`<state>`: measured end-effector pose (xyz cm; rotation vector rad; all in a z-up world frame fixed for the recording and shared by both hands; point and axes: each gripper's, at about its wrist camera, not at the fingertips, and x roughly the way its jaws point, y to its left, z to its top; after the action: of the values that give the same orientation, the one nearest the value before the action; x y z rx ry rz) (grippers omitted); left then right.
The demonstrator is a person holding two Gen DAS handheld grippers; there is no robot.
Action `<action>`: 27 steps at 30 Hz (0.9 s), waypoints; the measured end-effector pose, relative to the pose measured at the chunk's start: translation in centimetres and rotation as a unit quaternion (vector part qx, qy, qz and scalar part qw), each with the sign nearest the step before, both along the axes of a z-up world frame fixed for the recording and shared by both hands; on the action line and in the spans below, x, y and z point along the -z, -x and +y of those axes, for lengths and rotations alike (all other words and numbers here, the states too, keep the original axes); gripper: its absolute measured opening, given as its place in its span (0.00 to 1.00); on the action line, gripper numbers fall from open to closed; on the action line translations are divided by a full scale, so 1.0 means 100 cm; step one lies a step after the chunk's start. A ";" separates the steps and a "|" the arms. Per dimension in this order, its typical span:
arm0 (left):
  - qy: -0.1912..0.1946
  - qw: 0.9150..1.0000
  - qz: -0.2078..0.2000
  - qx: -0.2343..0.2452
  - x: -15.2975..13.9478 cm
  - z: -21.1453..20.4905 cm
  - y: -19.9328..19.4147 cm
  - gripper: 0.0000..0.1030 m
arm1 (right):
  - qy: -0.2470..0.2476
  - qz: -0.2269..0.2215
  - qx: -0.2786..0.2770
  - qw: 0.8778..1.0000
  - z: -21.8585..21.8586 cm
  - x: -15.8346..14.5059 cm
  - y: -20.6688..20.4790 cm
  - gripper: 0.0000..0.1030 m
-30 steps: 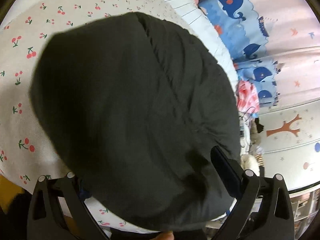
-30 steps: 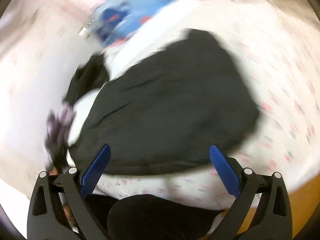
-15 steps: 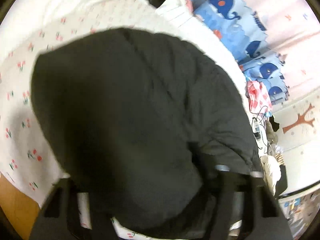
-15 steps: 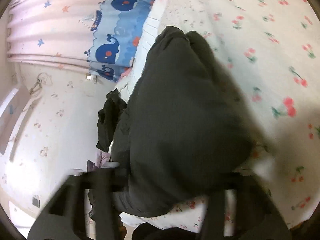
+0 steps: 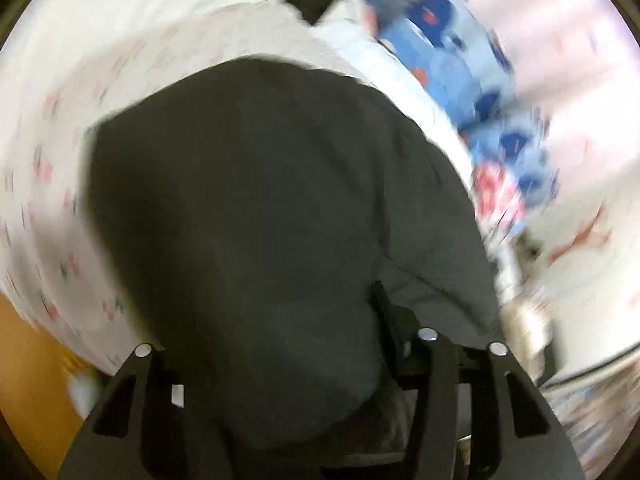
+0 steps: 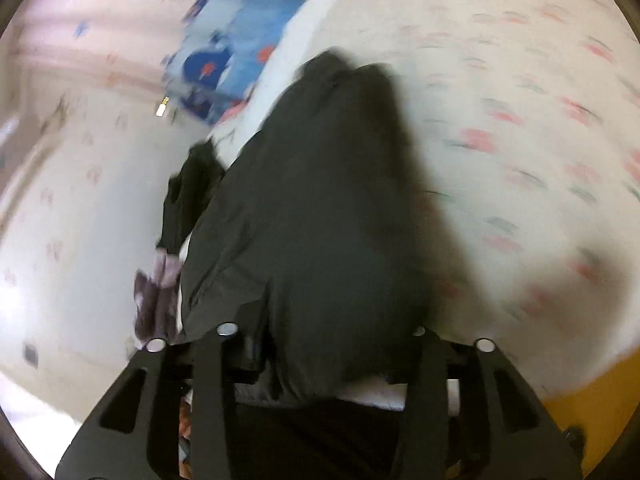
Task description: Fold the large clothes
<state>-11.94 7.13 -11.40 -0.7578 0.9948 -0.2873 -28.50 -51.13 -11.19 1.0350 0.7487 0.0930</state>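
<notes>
Black cloth of the dark garment (image 5: 260, 220) fills the gap of the left hand-held gripper (image 5: 272, 344), bunched between jaws that have just been opening; whether they pinch it I cannot tell. The right hand-held gripper (image 6: 320, 340) likewise straddles the garment's near edge, jaws just widening, grip unclear. Beyond, the garment lies on the cherry-print bed sheet (image 6: 520, 120), a whale-print curtain (image 5: 460, 60) farther off.

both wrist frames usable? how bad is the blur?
Left wrist: cherry-print sheet and whale curtain smeared by motion, black garment soft. Right wrist: sheet streaked, garment edges blurred. Both: fisheye bending, dark corners, no glare.
</notes>
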 end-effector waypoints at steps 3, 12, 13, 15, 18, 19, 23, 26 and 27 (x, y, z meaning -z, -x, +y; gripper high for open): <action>0.014 1.000 0.007 -0.022 0.002 0.013 -0.006 0.67 | 0.133 -0.026 0.079 0.988 0.000 -0.053 0.025 0.47; 0.035 0.999 0.013 -0.035 0.012 -0.004 -0.017 0.66 | 0.398 -0.082 -0.129 0.905 0.175 -0.143 -0.194 0.68; 0.037 0.999 0.010 -0.038 0.012 -0.005 -0.017 0.63 | 0.410 -0.075 -0.150 0.897 0.199 -0.135 -0.224 0.68; 0.039 0.999 -0.003 -0.036 0.013 -0.005 -0.014 0.52 | 0.455 -0.042 -0.177 0.872 0.239 -0.105 -0.279 0.68; 0.029 0.999 -0.031 -0.029 0.009 -0.007 -0.009 0.44 | 0.483 0.050 -0.222 0.845 0.272 -0.024 -0.327 0.69; 0.019 0.999 -0.044 -0.025 0.005 -0.011 -0.007 0.42 | 0.484 0.057 -0.224 0.844 0.274 -0.017 -0.332 0.70; -0.029 0.998 -0.064 -0.007 -0.001 -0.017 -0.001 0.39 | 0.471 0.044 -0.222 0.853 0.263 -0.036 -0.309 0.70; 0.000 0.998 -0.055 -0.018 0.003 -0.003 0.001 0.43 | 0.498 -0.001 -0.192 0.846 0.251 -0.060 -0.252 0.70; 0.015 0.998 -0.052 -0.028 0.007 0.003 0.003 0.47 | 0.501 0.002 -0.194 0.844 0.251 -0.058 -0.245 0.72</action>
<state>-12.27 7.43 -12.07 -0.7889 0.8720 -0.2914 -4.00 -26.06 -5.36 -0.1271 0.8499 0.0332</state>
